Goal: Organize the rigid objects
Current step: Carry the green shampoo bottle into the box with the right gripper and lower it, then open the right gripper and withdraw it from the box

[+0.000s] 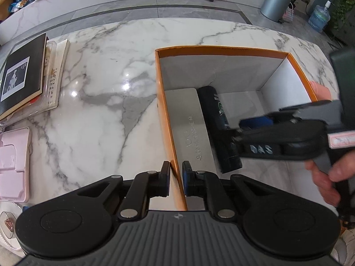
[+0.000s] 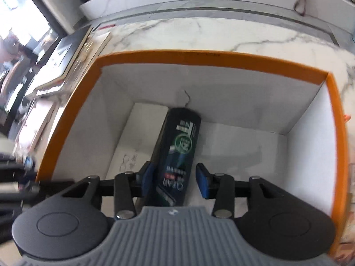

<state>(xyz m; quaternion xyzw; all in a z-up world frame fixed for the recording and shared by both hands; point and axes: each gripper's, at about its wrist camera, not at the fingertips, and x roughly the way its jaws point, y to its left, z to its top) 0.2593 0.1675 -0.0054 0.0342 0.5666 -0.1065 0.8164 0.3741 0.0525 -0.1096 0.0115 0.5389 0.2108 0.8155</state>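
Two things lie in the orange box (image 1: 170, 119) as the left wrist view has it: a flat white box (image 1: 190, 124) against the left wall and a black bottle (image 1: 218, 128) lying on its side just right of it, touching along its edge. The left gripper (image 1: 176, 177) is clamped on the box's near left wall, one finger outside, one inside, pinching the orange cardboard. The box sits on a marble table (image 1: 106, 93). Far left, a black book (image 1: 24, 75) tops a small stack, and a pink case (image 1: 13, 164) lies nearer. From the right, the right gripper (image 1: 235, 133) reaches into the box over the bottle, blurred, with a hand (image 1: 326, 177) on its grip.

Over to the right wrist view: the right gripper (image 2: 175, 179) is down inside the orange box (image 2: 213, 59), its blue-padded fingers (image 2: 204, 184) spread wide either side of the black bottle (image 2: 177, 155). The left pad looks against the bottle, the right pad stands clear of it, so nothing is gripped. The white box (image 2: 137, 141) lies flat to the bottle's left.
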